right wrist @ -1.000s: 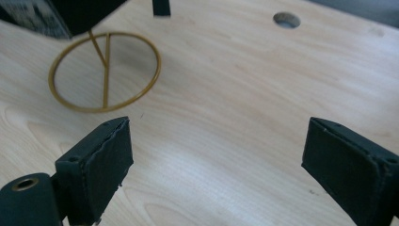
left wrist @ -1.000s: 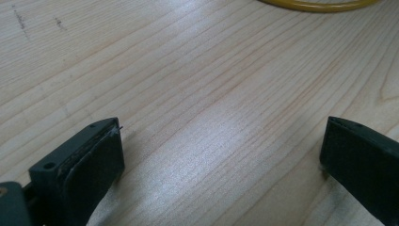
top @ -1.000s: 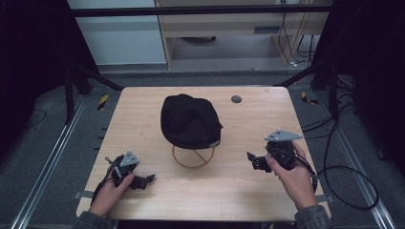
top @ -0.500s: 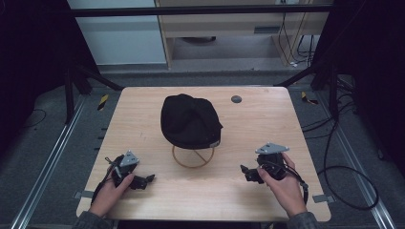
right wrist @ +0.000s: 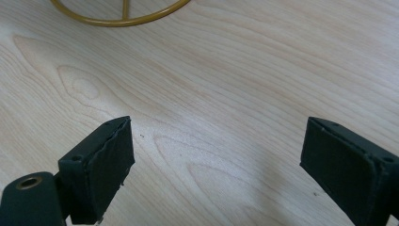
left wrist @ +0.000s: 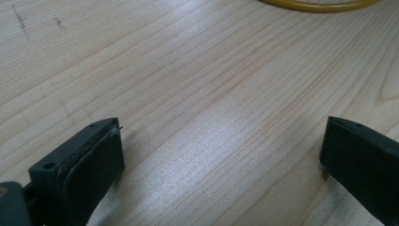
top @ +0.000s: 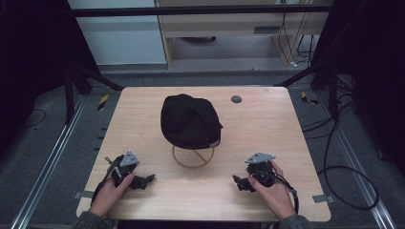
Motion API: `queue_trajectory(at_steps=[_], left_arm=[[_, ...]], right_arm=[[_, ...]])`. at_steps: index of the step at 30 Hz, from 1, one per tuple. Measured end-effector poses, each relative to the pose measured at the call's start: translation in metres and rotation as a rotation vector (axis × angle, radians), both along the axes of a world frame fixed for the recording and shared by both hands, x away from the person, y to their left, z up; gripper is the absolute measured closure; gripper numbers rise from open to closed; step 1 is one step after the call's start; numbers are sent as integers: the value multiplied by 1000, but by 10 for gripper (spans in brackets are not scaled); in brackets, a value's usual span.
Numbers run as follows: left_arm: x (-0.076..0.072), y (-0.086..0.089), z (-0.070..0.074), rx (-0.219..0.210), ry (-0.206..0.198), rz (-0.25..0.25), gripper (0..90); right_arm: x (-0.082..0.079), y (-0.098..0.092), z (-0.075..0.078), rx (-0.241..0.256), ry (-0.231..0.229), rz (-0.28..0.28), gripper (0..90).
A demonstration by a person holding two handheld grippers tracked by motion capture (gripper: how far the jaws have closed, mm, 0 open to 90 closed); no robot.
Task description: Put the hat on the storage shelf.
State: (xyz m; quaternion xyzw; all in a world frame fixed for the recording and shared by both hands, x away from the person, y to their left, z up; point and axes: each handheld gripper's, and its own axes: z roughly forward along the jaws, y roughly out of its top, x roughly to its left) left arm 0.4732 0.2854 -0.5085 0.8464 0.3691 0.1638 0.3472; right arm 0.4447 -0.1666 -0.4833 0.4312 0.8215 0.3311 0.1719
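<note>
Count: one black cap [top: 190,120], one gold wire stand [top: 193,156] under it, one small dark disc [top: 236,99], two grippers, one wooden table [top: 267,129].
Cap: dark fabric, rounded crown with seams running out from the top; it sits on the stand at the middle of the table, between the two grippers and farther from the person than either.
Cap direction: in the high view its long axis runs from the far left to the near right, with what looks like the brim at the near-right edge, toward the right gripper; a small pale tag shows at that edge.
Stand: thin gold-coloured metal, a round ring base with straight spokes crossing inside it, flat on the table; part of the ring shows at the top of the left gripper view [left wrist: 320,5] and of the right gripper view [right wrist: 123,15].
Disc: round, flat, dark grey, near the far edge, well apart from the cap.
Table: pale wood with clear grain, rectangular with rounded corners.
Left gripper [top: 143,181]: held low at the near left, jaws spread wide over bare wood, nothing between them; jaw pads are black, blocky, matte.
Right gripper [top: 240,182]: held low at the near right, jaws likewise spread wide and empty, pointing toward the stand.
Plates: a grey three-cornered plate tops each gripper.
</note>
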Motion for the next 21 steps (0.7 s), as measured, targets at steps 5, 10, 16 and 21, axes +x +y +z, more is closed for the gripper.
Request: queue_trajectory(at_steps=[5, 10, 16, 21], left_arm=[[0, 0, 0, 0, 0, 0, 0], [0, 0, 0, 0, 0, 0, 0], [0, 0, 0, 0, 0, 0, 0], [0, 0, 0, 0, 0, 0, 0]], right_arm=[[10, 5, -9, 17, -9, -24, 103], [22, 8, -24, 50, -30, -76, 101], [28, 11, -28, 22, -56, -88, 60], [28, 11, -28, 20, -56, -93, 59]])
